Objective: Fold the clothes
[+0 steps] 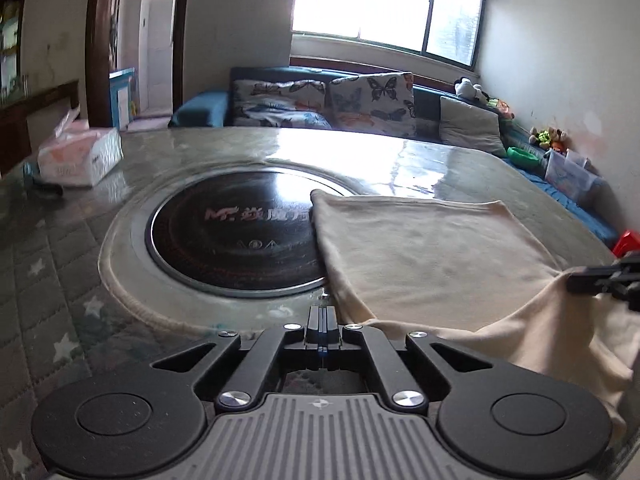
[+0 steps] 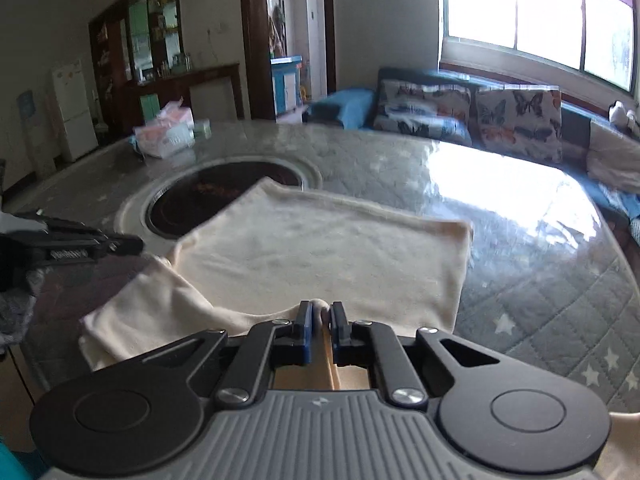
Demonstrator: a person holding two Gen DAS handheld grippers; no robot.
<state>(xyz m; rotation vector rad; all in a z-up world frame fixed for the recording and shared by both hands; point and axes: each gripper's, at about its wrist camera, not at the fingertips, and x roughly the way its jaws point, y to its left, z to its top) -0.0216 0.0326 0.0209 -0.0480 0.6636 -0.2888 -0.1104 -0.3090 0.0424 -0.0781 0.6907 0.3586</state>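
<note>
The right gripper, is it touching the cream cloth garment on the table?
Touching. The right wrist view shows the right gripper with its jaws closed on a bunched fold of the cream cloth garment, cloth visible between them.

Right gripper [image 2: 321, 314] pinching cream cloth [image 2: 320, 248]

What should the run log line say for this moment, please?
phase: folding | right tool: shut on cream cloth | left tool: shut, empty | cloth: partly over black round plate
</note>
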